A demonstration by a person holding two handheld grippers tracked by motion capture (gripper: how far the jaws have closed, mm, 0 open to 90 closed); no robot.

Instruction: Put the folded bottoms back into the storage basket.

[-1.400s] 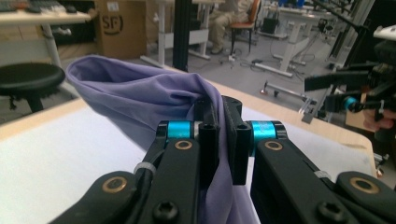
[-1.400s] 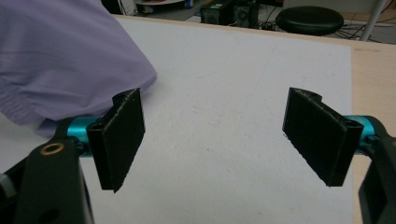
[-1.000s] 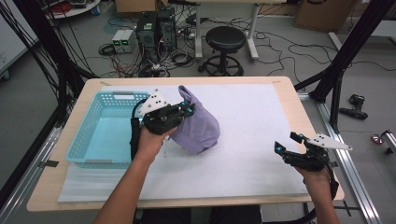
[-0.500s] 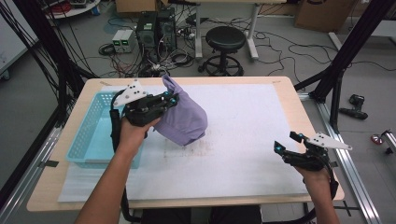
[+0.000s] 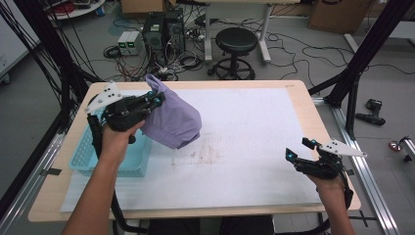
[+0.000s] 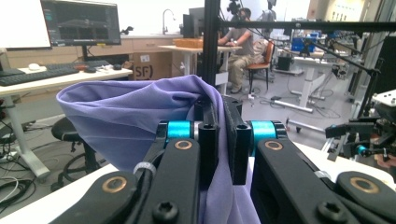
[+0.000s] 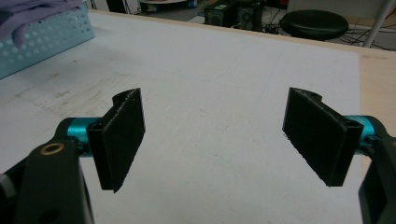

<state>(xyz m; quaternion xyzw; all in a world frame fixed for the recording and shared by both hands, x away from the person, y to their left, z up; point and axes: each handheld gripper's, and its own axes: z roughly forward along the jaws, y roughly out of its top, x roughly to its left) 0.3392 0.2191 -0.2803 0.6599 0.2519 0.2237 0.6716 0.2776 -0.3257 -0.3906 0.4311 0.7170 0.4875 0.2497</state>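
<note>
We see the left gripper (image 5: 157,100) with its jaws pinching a fold of the purple cloth (image 5: 173,120), which hangs lifted off the worktop (image 5: 298,105), its left part over the near right corner of the turquoise perforated basket (image 5: 120,159) and the rest over the white sheet (image 5: 244,147). In the left gripper view the cloth (image 6: 135,116) drapes over both jaws. The right gripper (image 5: 298,156) sits low at the worktop's right near edge, jaws spread wide with nothing between them.
</note>
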